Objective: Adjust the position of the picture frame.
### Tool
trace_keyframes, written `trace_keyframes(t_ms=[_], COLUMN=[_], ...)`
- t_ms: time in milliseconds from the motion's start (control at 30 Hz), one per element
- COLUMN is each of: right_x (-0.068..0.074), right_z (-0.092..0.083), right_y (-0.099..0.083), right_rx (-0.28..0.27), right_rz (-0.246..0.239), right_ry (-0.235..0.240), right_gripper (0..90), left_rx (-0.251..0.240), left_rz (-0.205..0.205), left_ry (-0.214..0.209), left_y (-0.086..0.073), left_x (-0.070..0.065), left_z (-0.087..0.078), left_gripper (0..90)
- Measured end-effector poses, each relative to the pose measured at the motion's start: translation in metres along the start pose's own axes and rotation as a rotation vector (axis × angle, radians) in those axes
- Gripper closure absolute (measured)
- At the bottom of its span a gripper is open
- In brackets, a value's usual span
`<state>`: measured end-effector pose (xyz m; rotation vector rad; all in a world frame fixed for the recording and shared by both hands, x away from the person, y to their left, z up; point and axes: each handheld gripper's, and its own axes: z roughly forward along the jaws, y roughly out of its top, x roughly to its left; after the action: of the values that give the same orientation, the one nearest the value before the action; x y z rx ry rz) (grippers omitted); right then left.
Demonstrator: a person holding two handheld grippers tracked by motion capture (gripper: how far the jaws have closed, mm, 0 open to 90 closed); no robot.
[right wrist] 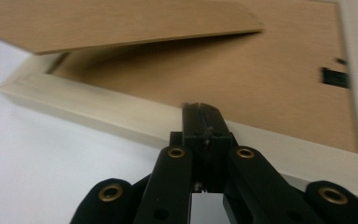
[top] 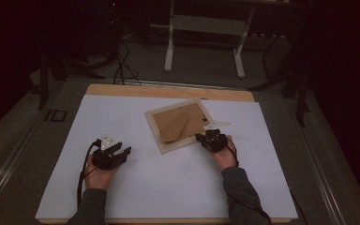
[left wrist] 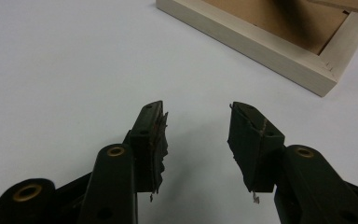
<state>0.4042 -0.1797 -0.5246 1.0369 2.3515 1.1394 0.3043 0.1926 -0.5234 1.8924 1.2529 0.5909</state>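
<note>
Lying face down on white table cover (top: 136,187), right of centre toward far side: picture frame (top: 155,127), pale wood, turned at angle, so back is reachable. Brown backing board (top: 194,116) sits inside; stand flap (top: 174,125) lifted off it. Right gripper (top: 205,139) at frame near-right edge, jaws pressed together, nothing between, tip over rim (right wrist: 121,116), probably to push or pry. Left gripper (top: 122,153) waits near-left, apart from frame, jaws spread, empty.
</note>
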Motion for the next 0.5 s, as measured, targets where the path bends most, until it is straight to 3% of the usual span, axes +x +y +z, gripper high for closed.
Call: trace_keyframes(t_ms=[300, 500], right_x=[-0.030, -0.044], right_z=[-0.001, -0.003], right_y=[-0.003, -0.001], right_rx=[-0.034, -0.018], right_rz=[0.146, 0.164], right_ry=[-0.054, -0.134], right_gripper=[90.0, 90.0], left_rx=[-0.002, -0.001], left_rz=[-0.008, -0.008], left_ry=[-0.009, -0.011], left_y=[0.000, 0.000], left_x=[-0.002, -0.002], left_z=[0.001, 0.001], left_gripper=[56.4, 56.5])
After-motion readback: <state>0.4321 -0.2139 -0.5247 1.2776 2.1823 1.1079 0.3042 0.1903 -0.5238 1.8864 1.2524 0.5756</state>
